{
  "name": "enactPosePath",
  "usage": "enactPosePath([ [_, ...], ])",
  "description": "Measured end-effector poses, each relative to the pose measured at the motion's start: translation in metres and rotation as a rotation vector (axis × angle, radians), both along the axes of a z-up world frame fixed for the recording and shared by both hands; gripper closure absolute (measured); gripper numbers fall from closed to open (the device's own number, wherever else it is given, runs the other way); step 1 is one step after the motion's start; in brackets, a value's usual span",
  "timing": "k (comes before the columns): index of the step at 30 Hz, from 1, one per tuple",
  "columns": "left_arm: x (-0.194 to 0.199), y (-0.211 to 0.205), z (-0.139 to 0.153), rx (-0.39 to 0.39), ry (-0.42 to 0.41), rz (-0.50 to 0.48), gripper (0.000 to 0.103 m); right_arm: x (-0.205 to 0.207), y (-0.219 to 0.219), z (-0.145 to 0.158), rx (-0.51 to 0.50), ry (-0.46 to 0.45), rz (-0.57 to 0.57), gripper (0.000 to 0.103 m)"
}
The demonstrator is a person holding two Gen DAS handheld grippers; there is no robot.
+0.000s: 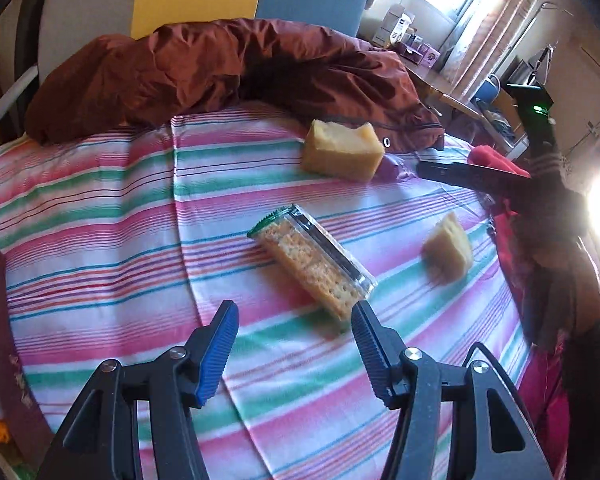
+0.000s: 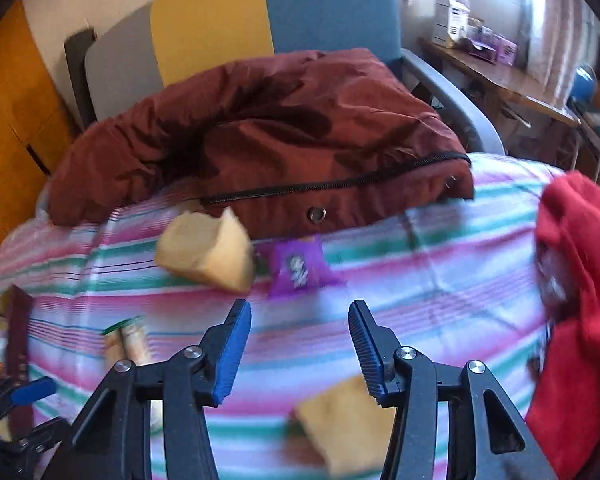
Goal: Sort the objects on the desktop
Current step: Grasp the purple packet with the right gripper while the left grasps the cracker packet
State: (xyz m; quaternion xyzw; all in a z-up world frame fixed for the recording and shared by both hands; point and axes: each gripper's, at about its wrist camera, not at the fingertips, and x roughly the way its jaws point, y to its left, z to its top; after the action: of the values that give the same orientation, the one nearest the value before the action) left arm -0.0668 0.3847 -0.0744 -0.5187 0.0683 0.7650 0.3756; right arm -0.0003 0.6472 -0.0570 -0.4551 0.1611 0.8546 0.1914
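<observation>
Now both sets of tongs stand spread over the striped table [image 1: 100, 216], pinching nothing. Left tongs [image 1: 296, 354] hover just short of the cracker pack [image 1: 314, 262]. Right tongs [image 2: 300, 354] hang above a small yellow sponge block [image 2: 340, 420]; a bigger block [image 2: 206, 252] lies beside a purple packet [image 2: 298, 268].

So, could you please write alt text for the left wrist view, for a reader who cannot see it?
An open, empty left gripper with blue ribbed pads hovers over a clear plastic sleeve of crackers on a pink, green and white striped cloth. Two pale yellow sponge-like blocks lie beyond, before a rumpled maroon jacket.
</observation>
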Motion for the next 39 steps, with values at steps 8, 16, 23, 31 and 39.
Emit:
enactPosePath([
  [8,-0.014,0.006,-0.014,-0.009,-0.017,0.010,0.044,-0.052,0.018,-0.034,0.026,-0.129,0.086,0.051],
  [16,-0.016,0.015,-0.018,-0.001,-0.043,0.015,0.044,-0.055,0.009,-0.046,0.032,-0.183,0.110,0.061],
  [23,-0.022,0.037,-0.013,-0.020,-0.074,0.050,0.043,-0.004,-0.018,-0.036,-0.002,-0.165,0.132,0.061],
  [31,-0.034,0.073,-0.025,-0.113,-0.100,0.147,0.040,0.033,-0.036,-0.021,0.016,-0.079,0.151,0.061],
  [39,-0.022,0.099,-0.037,-0.209,0.039,0.062,0.034,0.045,-0.031,-0.009,0.006,0.006,0.122,0.061],
])
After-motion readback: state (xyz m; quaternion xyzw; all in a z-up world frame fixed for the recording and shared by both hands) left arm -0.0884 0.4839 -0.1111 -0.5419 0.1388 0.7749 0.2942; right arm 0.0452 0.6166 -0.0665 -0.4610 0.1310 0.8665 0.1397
